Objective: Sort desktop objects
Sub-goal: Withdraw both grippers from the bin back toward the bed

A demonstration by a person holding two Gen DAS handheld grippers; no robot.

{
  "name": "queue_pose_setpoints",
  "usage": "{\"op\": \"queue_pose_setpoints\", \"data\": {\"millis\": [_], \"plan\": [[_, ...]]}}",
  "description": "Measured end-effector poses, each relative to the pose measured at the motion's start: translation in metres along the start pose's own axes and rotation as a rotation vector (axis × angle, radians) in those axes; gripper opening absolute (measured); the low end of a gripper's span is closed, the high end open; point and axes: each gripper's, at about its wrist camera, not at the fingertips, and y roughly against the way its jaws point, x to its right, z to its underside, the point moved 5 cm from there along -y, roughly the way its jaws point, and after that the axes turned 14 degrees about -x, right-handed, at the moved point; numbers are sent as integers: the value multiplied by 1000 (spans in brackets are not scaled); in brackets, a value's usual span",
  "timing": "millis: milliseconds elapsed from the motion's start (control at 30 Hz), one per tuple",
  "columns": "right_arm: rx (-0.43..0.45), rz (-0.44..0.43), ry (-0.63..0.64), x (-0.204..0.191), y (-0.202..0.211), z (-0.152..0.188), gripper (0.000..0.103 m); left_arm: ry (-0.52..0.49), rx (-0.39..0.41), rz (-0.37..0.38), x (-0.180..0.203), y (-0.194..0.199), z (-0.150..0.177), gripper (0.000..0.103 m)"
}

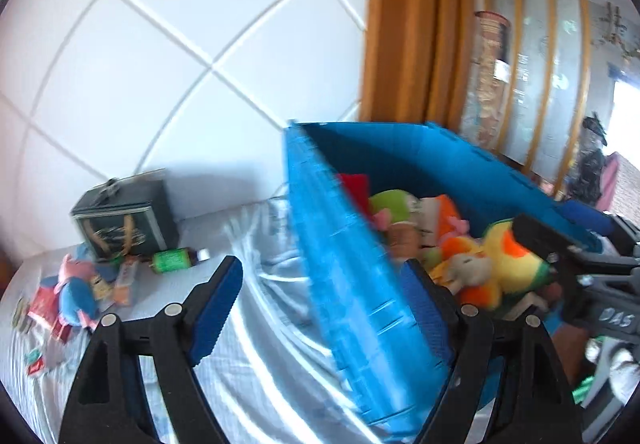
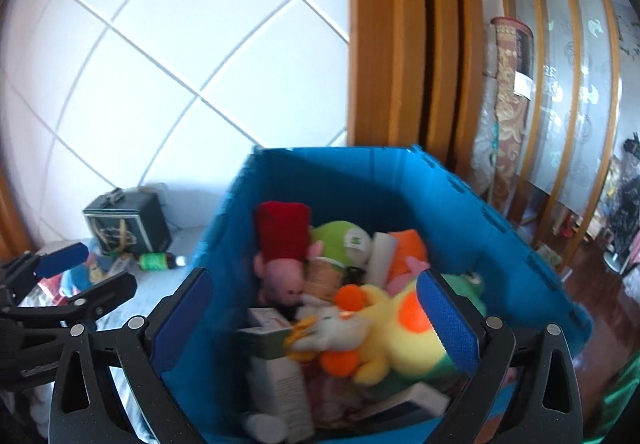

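Note:
A blue storage bin (image 1: pixel 344 244) stands on the bed, full of plush toys and boxes; it also shows in the right wrist view (image 2: pixel 472 212). A yellow and orange plush (image 2: pixel 404 332) lies on top, beside a red-hatted pink plush (image 2: pixel 280 256). My left gripper (image 1: pixel 326 308) is open, its jaws straddling the bin's left wall. My right gripper (image 2: pixel 320 320) is open and empty above the bin's contents. The left gripper also shows at the left of the right wrist view (image 2: pixel 92 268). The right gripper shows at the right edge of the left wrist view (image 1: pixel 568 264).
A dark box (image 1: pixel 124 220) stands against the tiled wall, with a green-labelled bottle (image 1: pixel 176 259) lying beside it. A blue and pink plush (image 1: pixel 76 292) and small packets lie on the pale sheet at left. A wooden door frame (image 2: pixel 400 36) rises behind the bin.

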Motion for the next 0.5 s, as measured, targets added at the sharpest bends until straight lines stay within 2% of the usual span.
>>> {"op": "queue_pose_setpoints", "data": {"millis": [267,500], "plan": [[31,-124,76,-102,4,31,103,160,-119,-125,-128,-8,79,81],[-85,-225,133,-202,-34,57,103,317,-248,-227,-252,-13,159,81]]}}
